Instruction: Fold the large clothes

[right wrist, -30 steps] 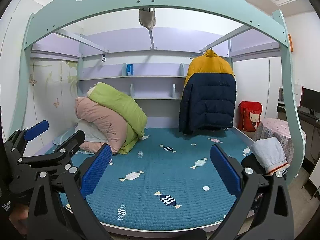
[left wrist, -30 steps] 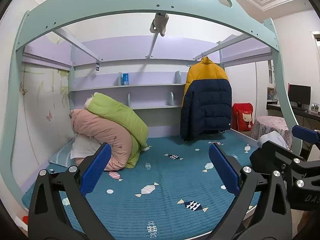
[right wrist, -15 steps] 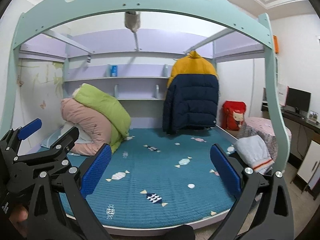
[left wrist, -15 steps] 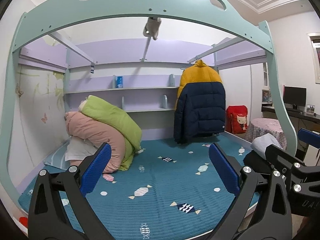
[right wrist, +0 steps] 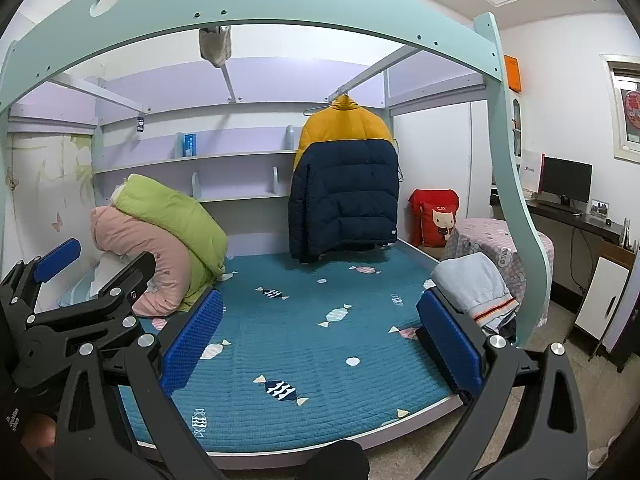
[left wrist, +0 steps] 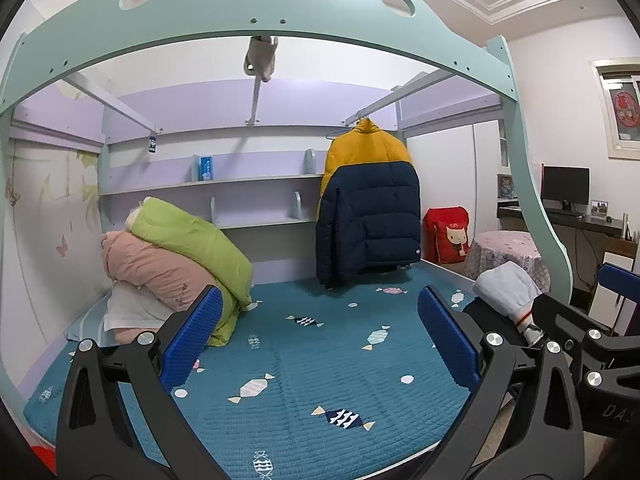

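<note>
A yellow and navy puffer jacket (left wrist: 368, 208) hangs on a hanger from the bed frame's rail at the far end of the bed; it also shows in the right wrist view (right wrist: 344, 184). A folded pale grey garment (right wrist: 476, 288) lies on a dark pile at the bed's right edge, also in the left wrist view (left wrist: 508, 288). My left gripper (left wrist: 320, 344) is open and empty above the blue mattress (left wrist: 320, 364). My right gripper (right wrist: 320, 344) is open and empty, near the mattress's front edge (right wrist: 304, 432).
Rolled pink (left wrist: 148, 268) and green (left wrist: 192, 240) quilts are stacked at the back left. A teal arched frame (left wrist: 280, 16) spans the bed. A red bag (left wrist: 446, 234), a covered round table (left wrist: 506, 252) and a desk with a monitor (left wrist: 564, 190) stand at the right.
Both cameras have swung to the right and drawn back a little, so the bed and jacket sit further left in view. Both grippers stay open and empty.
</note>
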Motion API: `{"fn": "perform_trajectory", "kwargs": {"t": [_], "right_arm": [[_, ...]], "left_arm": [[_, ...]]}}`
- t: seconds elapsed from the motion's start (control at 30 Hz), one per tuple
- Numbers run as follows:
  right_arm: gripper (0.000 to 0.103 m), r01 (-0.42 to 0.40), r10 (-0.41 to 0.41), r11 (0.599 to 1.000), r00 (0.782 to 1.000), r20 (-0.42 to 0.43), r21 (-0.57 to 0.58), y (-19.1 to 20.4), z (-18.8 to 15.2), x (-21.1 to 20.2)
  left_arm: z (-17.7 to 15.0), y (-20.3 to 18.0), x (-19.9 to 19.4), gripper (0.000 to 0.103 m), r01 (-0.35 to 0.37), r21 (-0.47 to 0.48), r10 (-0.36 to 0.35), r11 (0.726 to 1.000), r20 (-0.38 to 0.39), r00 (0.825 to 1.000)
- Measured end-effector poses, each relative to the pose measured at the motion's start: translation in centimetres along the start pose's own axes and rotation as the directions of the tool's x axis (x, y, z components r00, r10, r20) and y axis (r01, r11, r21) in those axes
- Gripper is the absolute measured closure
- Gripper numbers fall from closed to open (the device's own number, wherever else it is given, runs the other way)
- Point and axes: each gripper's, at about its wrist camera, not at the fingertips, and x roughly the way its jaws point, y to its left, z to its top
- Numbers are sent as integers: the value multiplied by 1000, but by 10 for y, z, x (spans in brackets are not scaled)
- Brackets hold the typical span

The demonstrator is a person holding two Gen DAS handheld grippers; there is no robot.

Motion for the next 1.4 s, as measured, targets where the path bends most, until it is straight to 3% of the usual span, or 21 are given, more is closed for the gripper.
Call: {"fn": "perform_trajectory", "kwargs": {"t": [0.63,1.4], "right_arm": [[8,17,-17,999,1000,0,33,-17,0,9],[8,19,-18,999,1000,-13,45,-18,-4,15]], "left_arm": [[-4,-24,11,5,7,44,-7,999,-4,1000],[-8,-24,16,5,7,41,-7,999,-7,1000]]}}
